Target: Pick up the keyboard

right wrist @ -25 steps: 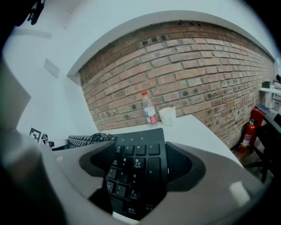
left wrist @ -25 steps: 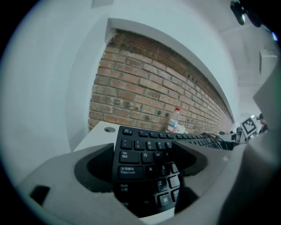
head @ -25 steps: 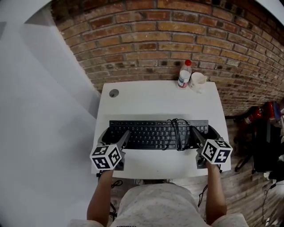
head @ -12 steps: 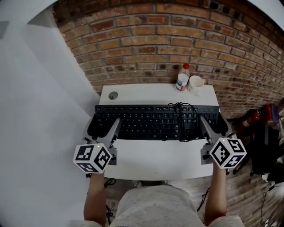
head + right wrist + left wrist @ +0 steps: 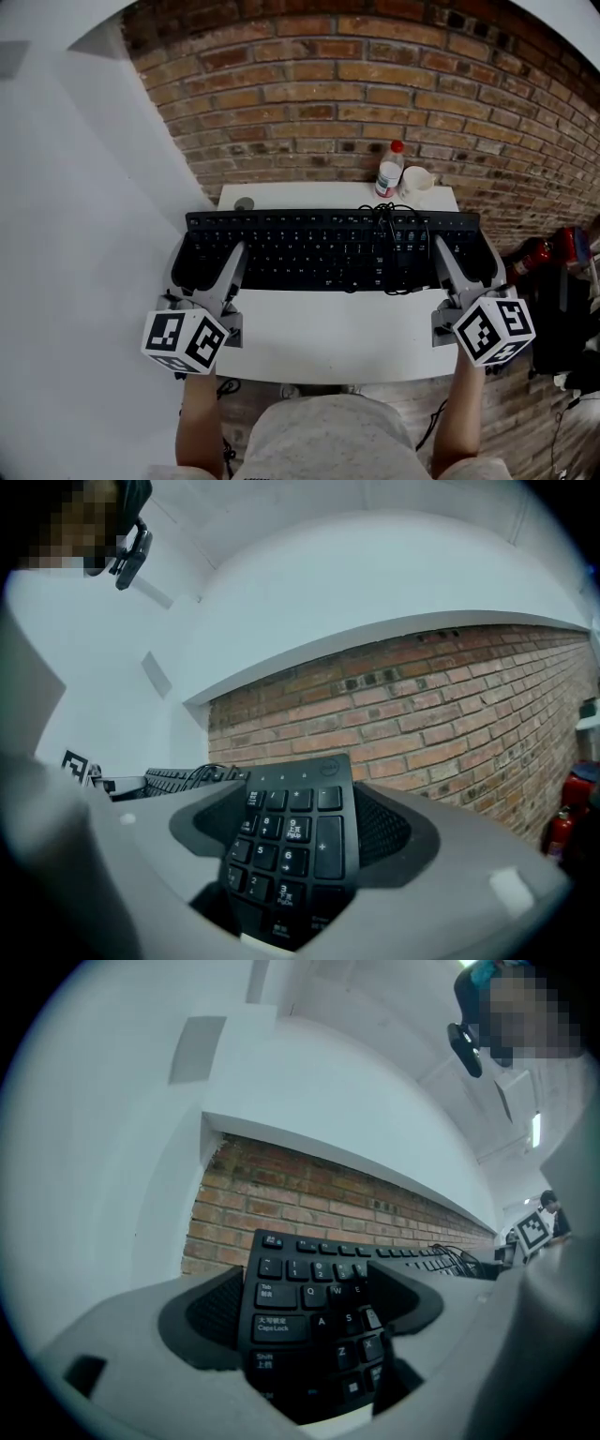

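The black keyboard hangs level above the white table, carried by its two ends. My left gripper is shut on its left end; in the left gripper view the keyboard fills the gap of that gripper, with the Tab and Caps Lock keys between the dark pads. My right gripper is shut on the right end, and the number pad of the keyboard sits between the jaws of that gripper. The keyboard's black cable lies coiled on the keys.
A bottle with a red cap and a white cup stand at the table's back edge against the brick wall. A round grommet sits at the back left. A red fire extinguisher stands on the floor to the right.
Both grippers have risen together with the keyboard, which has left the table and now looks larger and nearer the wall in the head view.
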{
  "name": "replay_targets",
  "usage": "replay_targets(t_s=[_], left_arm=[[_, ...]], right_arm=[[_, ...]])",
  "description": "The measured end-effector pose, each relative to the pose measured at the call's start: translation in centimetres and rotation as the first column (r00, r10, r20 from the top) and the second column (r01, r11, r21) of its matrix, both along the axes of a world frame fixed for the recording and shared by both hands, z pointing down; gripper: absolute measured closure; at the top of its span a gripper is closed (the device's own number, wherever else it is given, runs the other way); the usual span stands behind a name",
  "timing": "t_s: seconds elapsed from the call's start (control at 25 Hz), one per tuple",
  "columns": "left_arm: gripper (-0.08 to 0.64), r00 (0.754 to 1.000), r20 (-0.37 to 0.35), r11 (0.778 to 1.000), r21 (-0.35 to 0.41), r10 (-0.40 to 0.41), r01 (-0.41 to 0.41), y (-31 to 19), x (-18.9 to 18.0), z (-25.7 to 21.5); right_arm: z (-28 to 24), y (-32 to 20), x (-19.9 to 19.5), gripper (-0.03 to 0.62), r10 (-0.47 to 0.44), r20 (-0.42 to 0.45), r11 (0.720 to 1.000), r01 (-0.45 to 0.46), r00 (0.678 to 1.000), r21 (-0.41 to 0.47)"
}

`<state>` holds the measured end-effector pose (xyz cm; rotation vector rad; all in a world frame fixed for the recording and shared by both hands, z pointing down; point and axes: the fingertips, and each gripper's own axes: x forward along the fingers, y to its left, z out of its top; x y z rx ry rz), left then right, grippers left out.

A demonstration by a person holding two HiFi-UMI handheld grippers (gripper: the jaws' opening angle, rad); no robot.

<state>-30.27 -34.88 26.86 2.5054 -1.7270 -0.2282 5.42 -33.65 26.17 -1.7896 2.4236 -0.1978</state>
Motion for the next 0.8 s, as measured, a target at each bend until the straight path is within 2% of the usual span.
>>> replay_targets(t_s=[0.8], left_arm=[[0.156, 1.0, -0.003, 1.0, -0.009, 0.003, -0.003, 0.19, 0.17, 0.18]], right_arm=[[0.14, 0.23, 0.18, 0.225, 0.002, 0.003, 1.0, -0.002, 1.0, -0.006]])
